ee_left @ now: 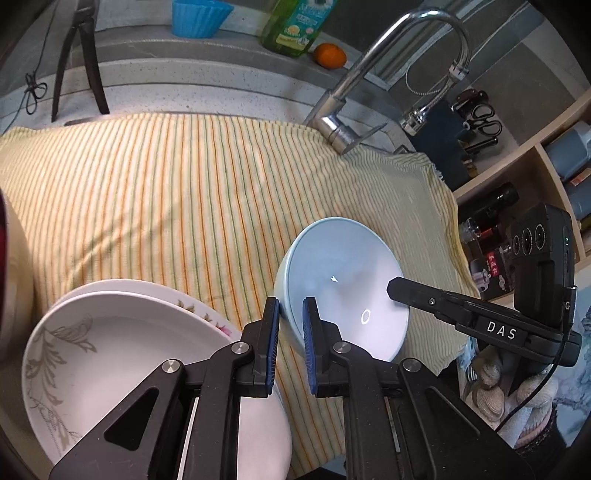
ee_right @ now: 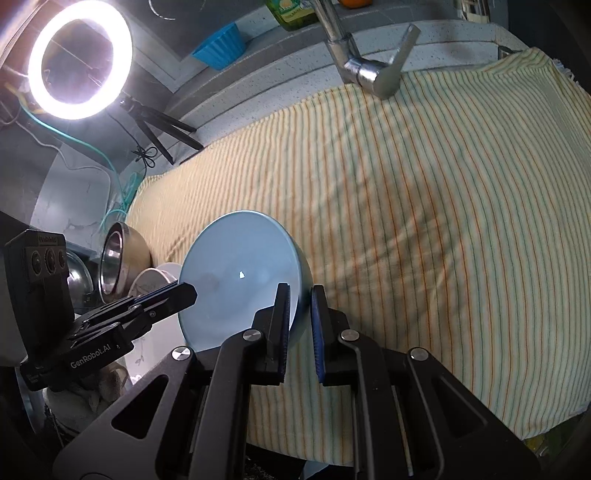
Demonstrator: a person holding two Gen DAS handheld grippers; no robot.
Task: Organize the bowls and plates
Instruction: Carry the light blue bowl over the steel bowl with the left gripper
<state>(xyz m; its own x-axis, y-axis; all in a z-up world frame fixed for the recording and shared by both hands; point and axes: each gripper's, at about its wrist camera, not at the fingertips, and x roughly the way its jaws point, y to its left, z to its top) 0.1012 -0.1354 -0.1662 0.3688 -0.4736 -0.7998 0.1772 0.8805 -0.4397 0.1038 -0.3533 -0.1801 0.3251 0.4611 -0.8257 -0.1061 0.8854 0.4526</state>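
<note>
You are looking at a kitchen tabletop of speckled grey stone, mostly covered by a yellow striped cloth. At the upper right of the left view, a chrome tap arches over it. Beyond, a ledge holds a blue ribbed cup, a green bottle and an orange. At the right edge stands a wooden shelf. In the right view's upper left, a ring light glows on a tripod.
</note>
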